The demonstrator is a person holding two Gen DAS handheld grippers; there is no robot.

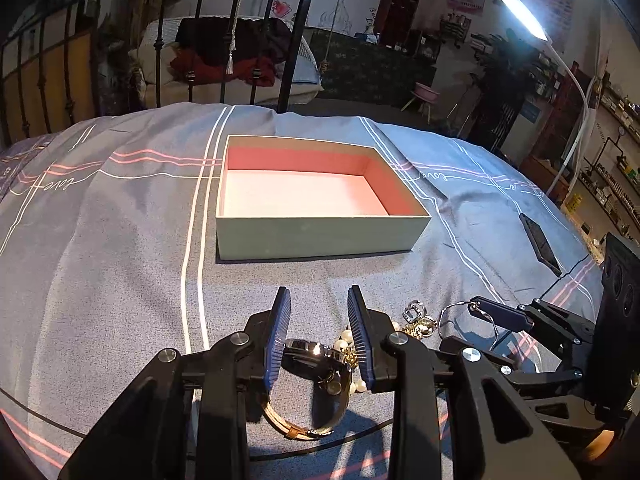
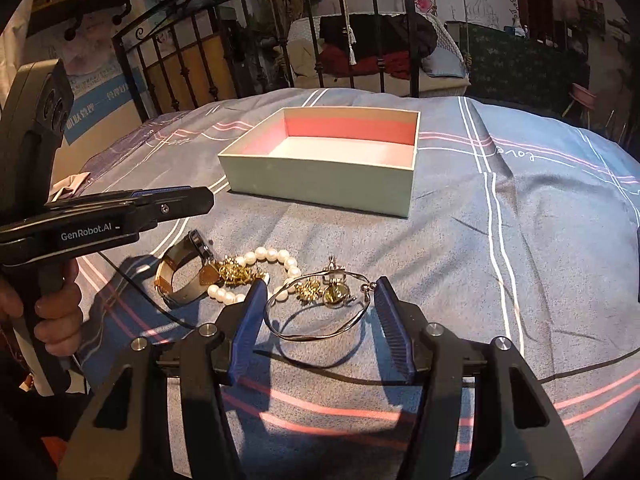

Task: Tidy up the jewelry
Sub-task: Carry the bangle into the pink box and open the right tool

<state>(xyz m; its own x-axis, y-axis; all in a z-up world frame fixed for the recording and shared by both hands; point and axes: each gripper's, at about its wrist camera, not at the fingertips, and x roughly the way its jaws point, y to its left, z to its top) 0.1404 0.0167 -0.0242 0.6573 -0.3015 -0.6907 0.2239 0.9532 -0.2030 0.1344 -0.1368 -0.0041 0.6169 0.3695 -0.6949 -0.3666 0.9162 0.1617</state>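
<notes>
1. Nearest you, your left gripper (image 1: 320, 336) is clenched on the watch (image 1: 316, 354): both blue pads press its case, and the tan strap loops down below them. In the right wrist view this gripper (image 2: 200, 200) shows from the side, with your hand (image 2: 56, 312) on its grip.
2. Your right gripper (image 2: 320, 300) stands released, jaws wide either side of the silver bangle (image 2: 320, 312), which lies flat on the quilt; whether the pads touch it you cannot tell.
3. Just beyond the bangle, on the box side, lie a pearl bracelet (image 2: 260, 264), a gold chain tangle (image 2: 236, 274) and a small round charm (image 2: 336, 292), all touching or nearly so; the heap's finer pieces are hard to separate.
4. The surface is a grey-blue quilt (image 1: 120, 240) with white and pink lines, rumpled in soft folds.
5. The open box (image 1: 316, 236), pale green outside and pink within, sits on the quilt beyond the jewelry.
6. A dark flat slab (image 1: 540, 244) lies right of the box; what it is you cannot tell.
7. Behind the box rises a black metal bed frame (image 1: 160, 40), then a dim cluttered room with a lit lamp (image 1: 520, 12) to the right. Fisheye edges cut off and darken much of it.
</notes>
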